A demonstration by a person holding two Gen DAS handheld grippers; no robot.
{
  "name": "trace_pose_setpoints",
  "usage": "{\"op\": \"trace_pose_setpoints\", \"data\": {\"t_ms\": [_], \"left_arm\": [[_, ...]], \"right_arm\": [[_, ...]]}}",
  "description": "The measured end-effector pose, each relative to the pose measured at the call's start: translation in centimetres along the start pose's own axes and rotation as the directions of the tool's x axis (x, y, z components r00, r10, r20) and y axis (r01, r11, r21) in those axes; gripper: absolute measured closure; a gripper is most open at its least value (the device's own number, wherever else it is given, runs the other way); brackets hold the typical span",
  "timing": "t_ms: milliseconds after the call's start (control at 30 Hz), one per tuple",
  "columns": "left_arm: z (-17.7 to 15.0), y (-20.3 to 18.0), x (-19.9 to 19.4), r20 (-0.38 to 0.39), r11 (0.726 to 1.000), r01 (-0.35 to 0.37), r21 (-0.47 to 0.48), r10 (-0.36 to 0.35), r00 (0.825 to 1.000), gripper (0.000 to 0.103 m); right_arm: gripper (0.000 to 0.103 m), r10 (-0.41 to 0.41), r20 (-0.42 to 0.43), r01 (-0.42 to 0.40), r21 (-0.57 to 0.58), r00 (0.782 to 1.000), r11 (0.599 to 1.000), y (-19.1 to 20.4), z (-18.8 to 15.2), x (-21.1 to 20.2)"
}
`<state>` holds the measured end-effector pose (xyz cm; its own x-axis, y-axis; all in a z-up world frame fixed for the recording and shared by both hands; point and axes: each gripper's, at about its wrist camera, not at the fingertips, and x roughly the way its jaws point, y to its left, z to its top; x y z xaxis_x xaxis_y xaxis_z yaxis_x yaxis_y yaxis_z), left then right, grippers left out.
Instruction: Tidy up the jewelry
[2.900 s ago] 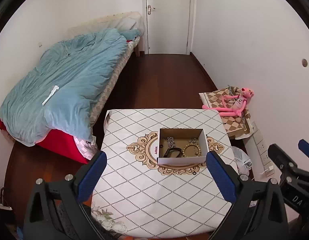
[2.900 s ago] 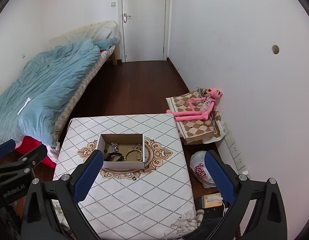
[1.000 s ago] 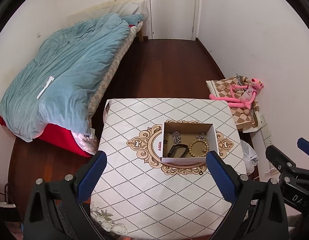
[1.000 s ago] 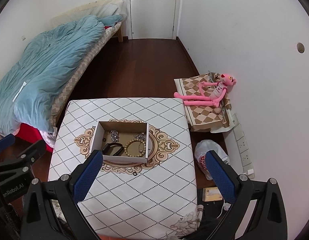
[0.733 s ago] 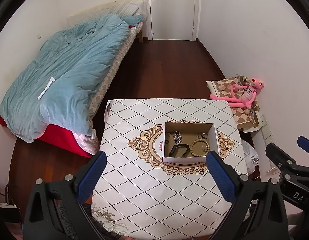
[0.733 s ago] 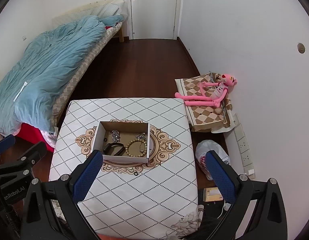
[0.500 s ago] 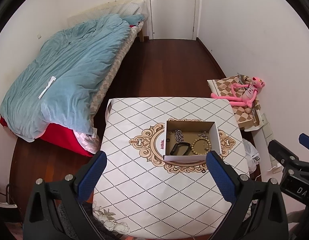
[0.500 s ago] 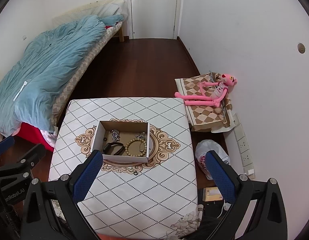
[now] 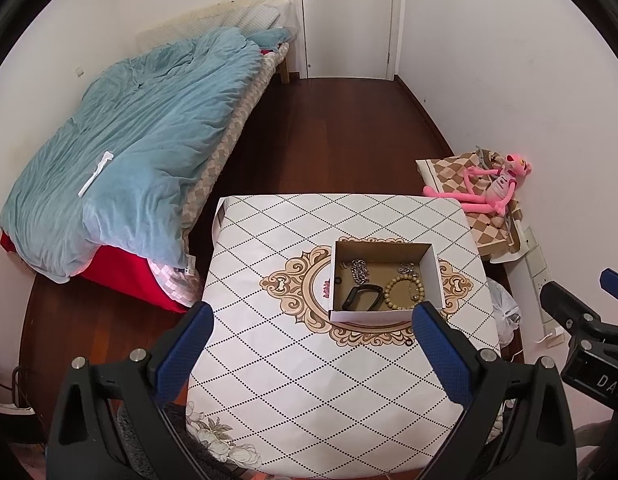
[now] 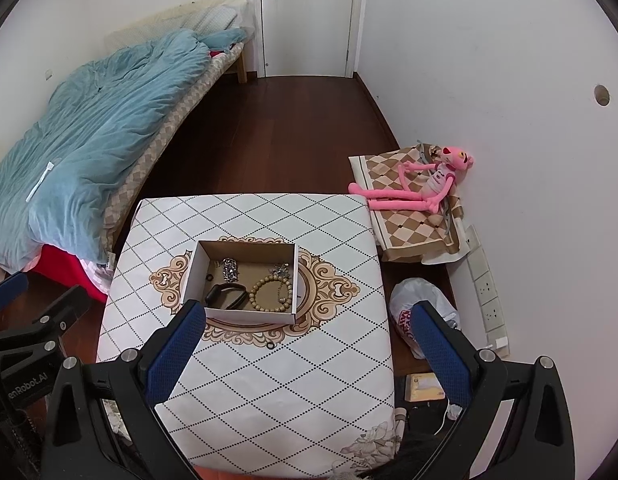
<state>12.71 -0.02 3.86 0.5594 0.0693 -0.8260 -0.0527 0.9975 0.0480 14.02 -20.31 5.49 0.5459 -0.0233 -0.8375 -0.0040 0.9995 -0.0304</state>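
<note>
An open cardboard box (image 9: 436, 276) (image 10: 195, 268) sits on the patterned table (image 9: 269, 360) (image 10: 309, 380). Inside lie a beaded bracelet (image 9: 404, 287) (image 10: 269, 294), a black band (image 9: 360, 297) (image 10: 225, 295), a silver chain (image 9: 360, 270) (image 10: 230, 269), a small silver piece (image 9: 405, 268) (image 10: 280, 269) and a black ring (image 9: 338, 280) (image 10: 209, 277). Another small black ring (image 9: 408, 342) (image 10: 270, 346) lies on the table in front of the box. My left gripper (image 9: 309, 354) and right gripper (image 10: 305, 354) are both open and empty, held above the table's near side.
A bed with a blue duvet (image 9: 129, 140) stands at the left. A pink plush toy (image 10: 421, 188) lies on a checked cushion (image 10: 409, 220) by the right wall. A plastic bag (image 10: 421, 312) lies on the floor. A white door (image 9: 349, 16) is at the back.
Both grippers have tilted down and drifted a little closer to the table; the box now sits lower in both views. Both stay open and empty.
</note>
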Motion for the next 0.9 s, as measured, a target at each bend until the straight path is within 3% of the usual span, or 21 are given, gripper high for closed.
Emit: {"op": "trace_pose_setpoints", "data": {"t_ms": [900], "left_arm": [[0.47, -0.31, -0.62, 0.007, 1.0, 0.0, -0.011, 0.0, 1.0, 0.002]], "right_arm": [[0.0, -0.004, -0.003, 0.004, 0.0, 1.0, 1.0, -0.05, 0.05, 0.03]]}}
